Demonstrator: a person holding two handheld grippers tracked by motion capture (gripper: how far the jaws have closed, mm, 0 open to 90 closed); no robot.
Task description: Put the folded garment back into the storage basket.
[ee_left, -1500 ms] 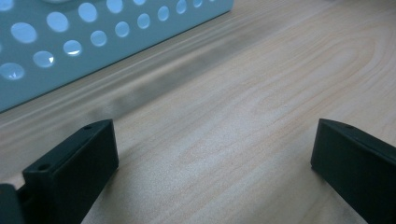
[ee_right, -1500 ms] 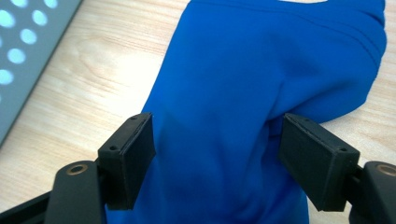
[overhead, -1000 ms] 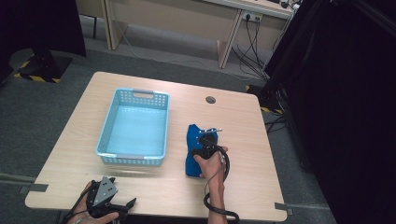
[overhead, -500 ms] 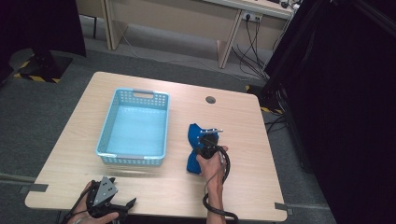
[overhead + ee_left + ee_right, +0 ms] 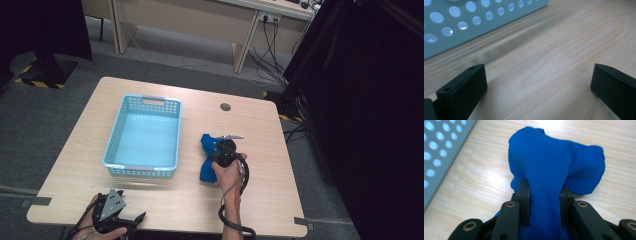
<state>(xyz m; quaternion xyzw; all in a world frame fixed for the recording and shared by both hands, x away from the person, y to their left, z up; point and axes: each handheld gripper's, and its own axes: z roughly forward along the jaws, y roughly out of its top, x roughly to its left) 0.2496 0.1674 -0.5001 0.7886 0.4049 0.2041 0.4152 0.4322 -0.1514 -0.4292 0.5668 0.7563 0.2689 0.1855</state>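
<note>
Blue cloth (image 5: pixel 554 170) — pinched between the right gripper's (image 5: pixel 544 195) fingers; left gripper's (image 5: pixel 537 82) fingers spread over bare table (image 5: pixel 564 50).

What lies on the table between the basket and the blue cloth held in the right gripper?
Nothing: in the high view a bare strip of table separates the basket from the blue cloth pinched in the right gripper.

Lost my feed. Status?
Right gripper shut on blue cloth. Left gripper open, idle at table edge. Basket beside cloth, path clear.
</note>
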